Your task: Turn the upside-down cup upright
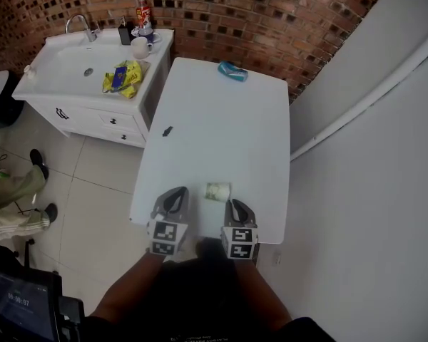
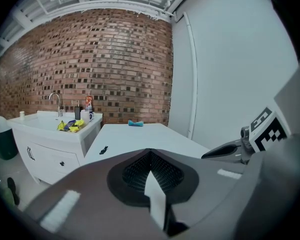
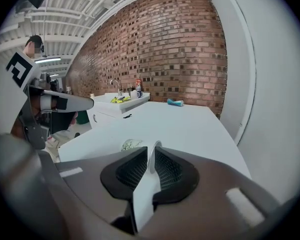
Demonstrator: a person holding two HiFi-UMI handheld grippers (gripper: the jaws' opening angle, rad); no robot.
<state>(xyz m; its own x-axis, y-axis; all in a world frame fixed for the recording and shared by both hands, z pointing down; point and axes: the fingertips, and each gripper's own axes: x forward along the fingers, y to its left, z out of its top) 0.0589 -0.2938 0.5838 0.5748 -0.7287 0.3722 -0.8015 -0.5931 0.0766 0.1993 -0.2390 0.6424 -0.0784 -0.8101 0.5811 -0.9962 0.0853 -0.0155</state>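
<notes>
In the head view I am looking down at the cup (image 1: 218,192), which is lying near the front edge of the white table (image 1: 221,112), between my two grippers. It is showing as a short block, wider than it is deep. I am therefore reading it as lying on its side, with its long axis running left to right along that edge. The right gripper (image 1: 232,204) looks to be touching its right end. The left gripper (image 1: 175,197) is sitting just beside the cup on the other side, apart from it.

In the left gripper view I am seeing the left jaws pressed together with nothing between them. The cup is not showing here. The right gripper (image 2: 230,150) is reaching in from the right.

In the right gripper view the jaws are pinching a thin, pale, curved edge, which I am taking for the cup's rim. The cup (image 3: 131,144) is showing its patterned wall running off to their left. I am judging the mouth to be facing right and the base left, so the coming move is calling for a roll of the right gripper to bring the rim upward.
</notes>
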